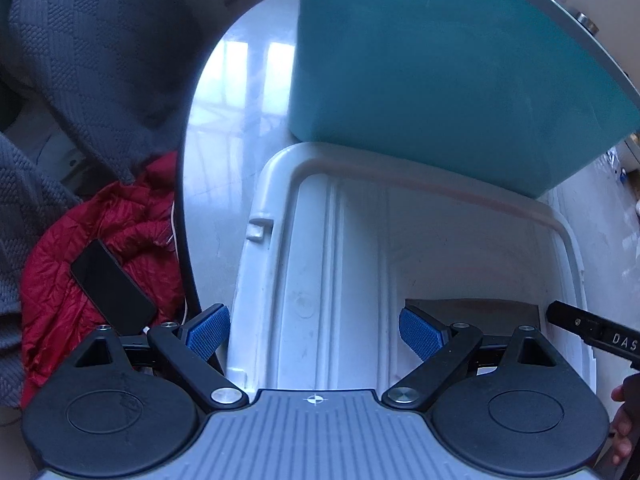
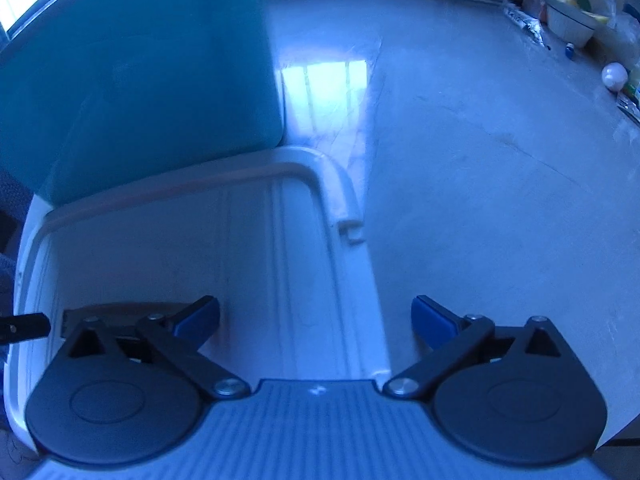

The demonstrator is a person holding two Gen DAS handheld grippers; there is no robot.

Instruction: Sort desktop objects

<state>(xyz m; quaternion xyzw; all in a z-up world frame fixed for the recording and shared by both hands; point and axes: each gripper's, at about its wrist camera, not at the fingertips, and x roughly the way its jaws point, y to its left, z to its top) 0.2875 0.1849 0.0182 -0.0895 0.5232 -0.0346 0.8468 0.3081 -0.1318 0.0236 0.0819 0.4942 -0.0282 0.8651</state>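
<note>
A white plastic storage bin (image 1: 280,184) stands open on the table, its teal lid (image 1: 432,64) raised behind it. A flat dark object (image 1: 472,310) lies on the bin floor. My left gripper (image 1: 314,330) is open and empty, over the bin's left wall. The right gripper's finger (image 1: 588,330) shows at the right edge. In the right wrist view the bin (image 2: 344,196) and lid (image 2: 136,60) fill the left. My right gripper (image 2: 316,320) is open and empty, straddling the bin's right wall. The dark object (image 2: 120,310) sits behind its left finger.
A round white table (image 2: 480,160) carries clutter at its far right edge: a white bowl (image 2: 568,22), a small white ball (image 2: 614,76), packets. Left of the table a chair holds a grey knit cloth (image 1: 92,56), a red jacket (image 1: 92,280) and a black phone (image 1: 112,286).
</note>
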